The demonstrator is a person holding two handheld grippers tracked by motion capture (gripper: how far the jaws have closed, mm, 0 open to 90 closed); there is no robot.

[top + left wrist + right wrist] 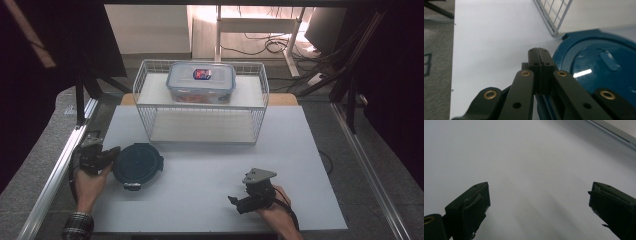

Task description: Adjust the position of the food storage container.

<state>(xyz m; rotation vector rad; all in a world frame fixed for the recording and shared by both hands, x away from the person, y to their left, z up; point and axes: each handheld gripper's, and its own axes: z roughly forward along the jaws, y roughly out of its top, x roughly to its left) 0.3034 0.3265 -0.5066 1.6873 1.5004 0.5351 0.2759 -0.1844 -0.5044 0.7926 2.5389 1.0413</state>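
Note:
A round dark blue lid (137, 163) lies flat on the white table, at the left. My left gripper (114, 152) is held just left of it, jaws shut with nothing between them. In the left gripper view the closed fingertips (539, 52) sit beside the rim of the blue lid (599, 67); I cannot tell if they touch it. My right gripper (236, 202) rests near the table's front edge at the right. Its jaws stand wide open (539, 202) over bare white surface. A clear lidded food box (201, 81) sits on top of a white wire rack (200, 125).
The wire rack fills the far middle of the white tabletop (300, 165), and its corner (554, 17) is just beyond the lid. Metal rails (55, 170) run along both sides of the table. Cables and desk legs (270, 45) lie on the floor behind.

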